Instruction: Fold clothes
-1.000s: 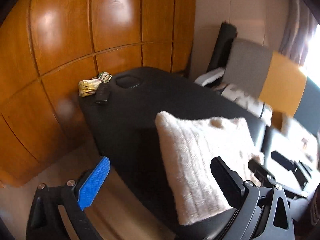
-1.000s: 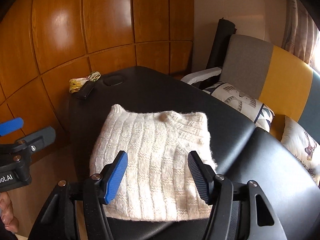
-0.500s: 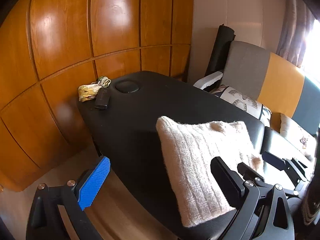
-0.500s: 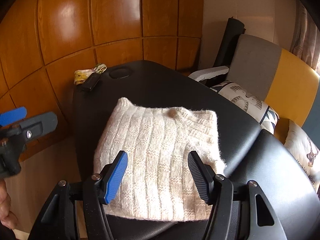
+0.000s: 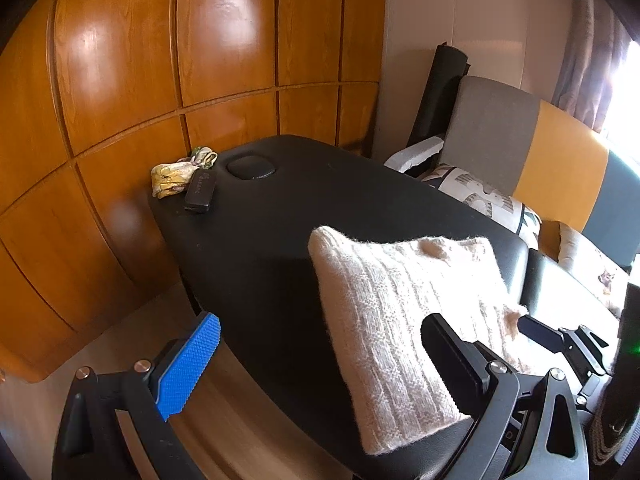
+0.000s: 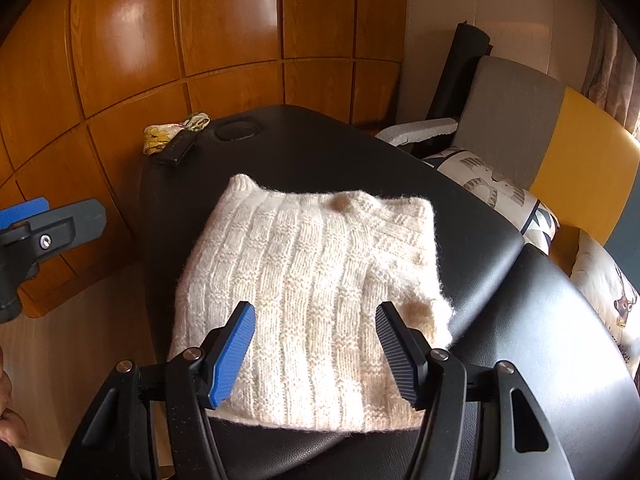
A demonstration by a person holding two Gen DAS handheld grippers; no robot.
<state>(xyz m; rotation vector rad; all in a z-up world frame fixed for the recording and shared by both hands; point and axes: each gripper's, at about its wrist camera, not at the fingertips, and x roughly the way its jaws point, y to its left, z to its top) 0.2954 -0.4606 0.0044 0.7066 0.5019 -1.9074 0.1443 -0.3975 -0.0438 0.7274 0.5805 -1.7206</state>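
Black padded table with folded sweater, remote behind; both tools wide open, empty.

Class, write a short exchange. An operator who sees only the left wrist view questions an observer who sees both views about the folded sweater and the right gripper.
Operator: I see only a sliver of the right gripper. Is it gripping the sweater?
Observer: No. In the right wrist view the right gripper has its jaws wide apart, with nothing clamped between them. The sweater lies beyond them.
Operator: My own finger hides the sweater's near right corner. Does it hang off the table?
Observer: No. The near edge rests on the table, with black padding showing in front of it.
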